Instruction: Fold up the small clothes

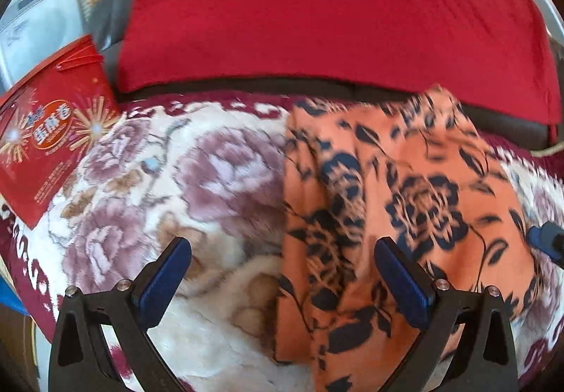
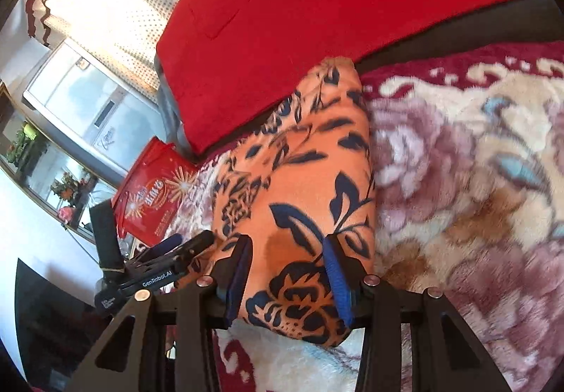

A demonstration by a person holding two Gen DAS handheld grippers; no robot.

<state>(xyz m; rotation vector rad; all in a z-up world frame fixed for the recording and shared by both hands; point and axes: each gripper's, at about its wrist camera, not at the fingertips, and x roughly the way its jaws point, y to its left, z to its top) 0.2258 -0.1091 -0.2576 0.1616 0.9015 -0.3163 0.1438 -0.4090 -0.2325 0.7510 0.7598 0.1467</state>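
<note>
**Orange garment partly folded, right jaws closed on its near end**

The orange floral garment (image 2: 299,180) lies on a plush flowered blanket (image 2: 476,180), narrowed into a long strip that runs from the near edge up to the red cushion (image 2: 317,4) behind it. Its sides already look turned in, so by my reading at least 1 lengthwise fold is done; the strip has not yet been doubled end to end, and that seems to be what is left.

The right gripper (image 2: 287,272) has its jaws part-way closed with the near end of the cloth bunched between them, pads against the fabric on both sides. The left gripper (image 1: 282,272) holds nothing: its jaws stand wide, poised over the garment's left edge, where orange cloth meets blanket. A red printed bag (image 1: 46,138) sits off to the left, clear of the work.

No other clothes show in either view, so how many remain cannot be told.
</note>
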